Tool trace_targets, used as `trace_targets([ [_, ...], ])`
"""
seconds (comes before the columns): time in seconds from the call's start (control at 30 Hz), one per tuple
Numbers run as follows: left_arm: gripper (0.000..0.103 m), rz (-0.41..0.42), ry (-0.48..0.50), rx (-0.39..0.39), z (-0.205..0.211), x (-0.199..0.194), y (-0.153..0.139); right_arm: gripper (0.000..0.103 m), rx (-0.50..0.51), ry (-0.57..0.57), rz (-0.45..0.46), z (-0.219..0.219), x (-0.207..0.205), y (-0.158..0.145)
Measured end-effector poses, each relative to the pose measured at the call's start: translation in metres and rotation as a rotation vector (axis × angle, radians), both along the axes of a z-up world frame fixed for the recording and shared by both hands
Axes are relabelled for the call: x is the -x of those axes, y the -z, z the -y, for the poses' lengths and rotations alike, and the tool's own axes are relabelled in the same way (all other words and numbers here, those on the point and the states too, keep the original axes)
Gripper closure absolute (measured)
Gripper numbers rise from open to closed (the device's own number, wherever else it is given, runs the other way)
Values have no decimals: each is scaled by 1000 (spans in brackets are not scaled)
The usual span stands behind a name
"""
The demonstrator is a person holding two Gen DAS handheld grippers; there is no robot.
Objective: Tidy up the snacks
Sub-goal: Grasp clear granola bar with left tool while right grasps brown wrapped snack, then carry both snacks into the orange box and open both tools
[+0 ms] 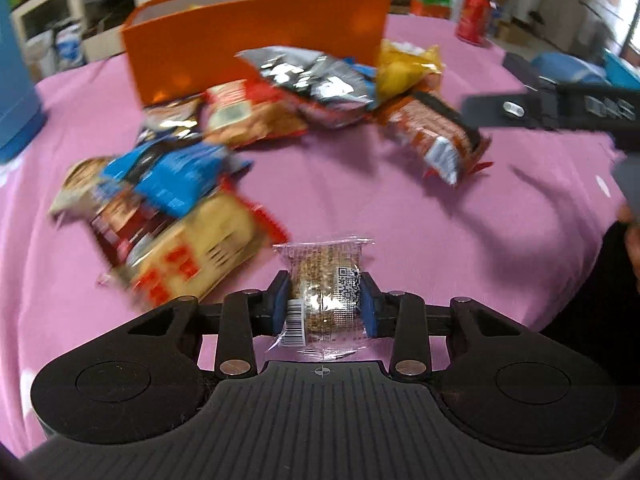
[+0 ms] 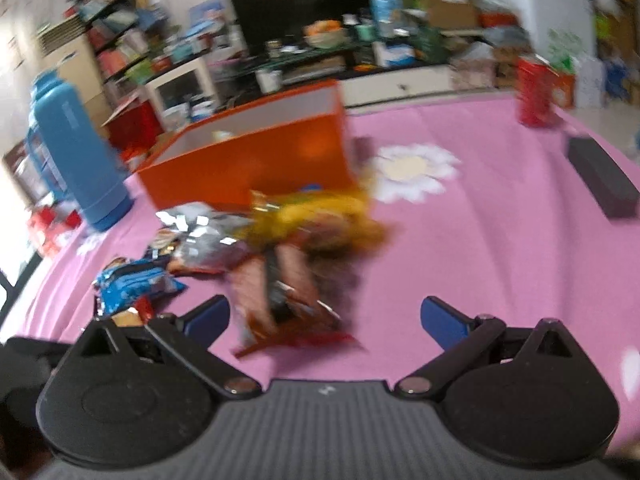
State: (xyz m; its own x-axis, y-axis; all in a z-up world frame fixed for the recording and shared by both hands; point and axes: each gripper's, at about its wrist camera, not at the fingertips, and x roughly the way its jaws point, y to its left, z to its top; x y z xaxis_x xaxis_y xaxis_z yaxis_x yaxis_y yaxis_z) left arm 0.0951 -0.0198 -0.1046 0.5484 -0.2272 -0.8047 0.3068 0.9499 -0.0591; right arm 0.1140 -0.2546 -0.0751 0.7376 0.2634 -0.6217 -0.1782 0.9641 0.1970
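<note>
On the pink tablecloth (image 1: 360, 200), printed with white daisy shapes (image 2: 416, 170), a loose scatter of snack packets is spread in front of a tall orange rectangular box (image 1: 256, 44) with a white interior. Between the blue pads of the left gripper (image 1: 324, 304), a small clear-wrapped brown grain cake (image 1: 326, 284) with a QR code is clamped, held just above the cloth near the table's front edge. Just beside it, to the left, a blurred cream-and-red packet (image 1: 200, 256) is seen, with a blue foil packet (image 1: 176, 176) lying over its far end. Nearer the box, a silver-and-black foil bag (image 1: 316, 76), a yellow crinkled bag (image 1: 408, 64) and an orange-brown wrapped bar (image 1: 436, 132) are grouped together.

The right gripper (image 2: 324, 316) is held with its jaws spread wide, nothing between the pads; the orange-brown bar (image 2: 280, 280) lies on the cloth beyond the gap, heavily blurred.

At the table's far right a red drinks can (image 1: 474, 16) is stood upright, and a dark flat rectangular block (image 2: 604, 176) is laid well apart from the packets. At the left edge a light-blue plastic flask (image 2: 76, 152) is stood. Behind the table, cluttered shelves, a dark screen (image 2: 304, 4) and a white cabinet (image 2: 180, 88) are visible.
</note>
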Motion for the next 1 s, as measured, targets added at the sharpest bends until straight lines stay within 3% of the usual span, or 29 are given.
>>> trace_targets([
  [0.2,102,-9,-40,58,-12,-2,-2,4,194,-100,37,-50,-28,13],
  [0.23,102,-7,-40,61,-11,-2,-2,15,216,-111,34,-54,-30,16],
  [0.27,102,-5,-41,64,-12,-2,-2,50,229,-129,20,-55,-31,19],
  [0.37,102,-4,-46,81,-14,-3,0,55,228,-122,21,-50,-25,19],
  [0.6,103,-17,-85,136,-22,0,-7,56,116,-50,29,-17,14,-8],
  [0.87,103,10,-88,132,-20,3,-20,56,120,17,-34,6,28,9],
  [1.0,103,19,-79,176,-18,0,-31,56,91,48,-17,19,30,1],
])
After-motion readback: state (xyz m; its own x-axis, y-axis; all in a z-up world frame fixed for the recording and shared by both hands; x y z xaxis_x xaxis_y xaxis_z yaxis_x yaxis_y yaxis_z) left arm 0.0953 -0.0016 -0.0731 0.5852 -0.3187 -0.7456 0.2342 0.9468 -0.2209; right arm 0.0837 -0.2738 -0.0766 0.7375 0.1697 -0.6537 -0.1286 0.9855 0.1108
